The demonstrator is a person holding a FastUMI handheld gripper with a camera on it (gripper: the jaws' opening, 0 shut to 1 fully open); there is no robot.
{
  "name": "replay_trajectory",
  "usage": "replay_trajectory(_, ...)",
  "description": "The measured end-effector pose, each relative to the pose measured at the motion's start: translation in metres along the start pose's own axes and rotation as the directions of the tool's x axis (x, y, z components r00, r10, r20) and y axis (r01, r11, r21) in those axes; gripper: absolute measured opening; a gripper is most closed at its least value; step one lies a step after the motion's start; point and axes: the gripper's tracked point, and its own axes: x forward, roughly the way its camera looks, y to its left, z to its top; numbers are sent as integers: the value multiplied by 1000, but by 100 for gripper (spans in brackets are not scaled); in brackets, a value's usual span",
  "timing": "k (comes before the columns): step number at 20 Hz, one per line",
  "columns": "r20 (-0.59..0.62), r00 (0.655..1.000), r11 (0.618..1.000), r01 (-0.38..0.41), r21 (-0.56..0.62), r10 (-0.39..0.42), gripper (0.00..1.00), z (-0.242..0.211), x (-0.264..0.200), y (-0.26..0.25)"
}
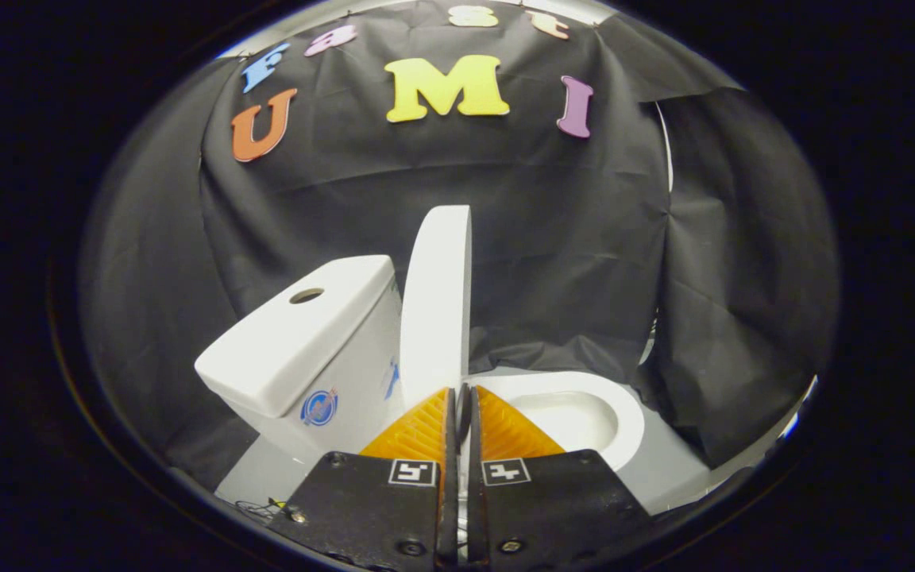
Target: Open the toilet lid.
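Nearest the camera, the gripper [461,397] is showing its fingers pressed together, pinching nothing that can be made out. Just ahead of the fingertips, the lid [436,306] is standing upright, leaning toward the tank [299,338] on the left. To the right, just beyond the fingers, the bowl [577,413] is lying exposed. Whether the fingertips are touching the lid's lower edge cannot be told. Judgement: the opening step is reading as essentially complete. Next move is calling for drawing the gripper back without dragging the lid forward.
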Motion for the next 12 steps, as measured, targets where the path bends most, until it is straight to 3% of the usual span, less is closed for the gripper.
replay_trajectory(12, -4, 999, 993, 31, -111, -32, 9, -5, 6, 62)
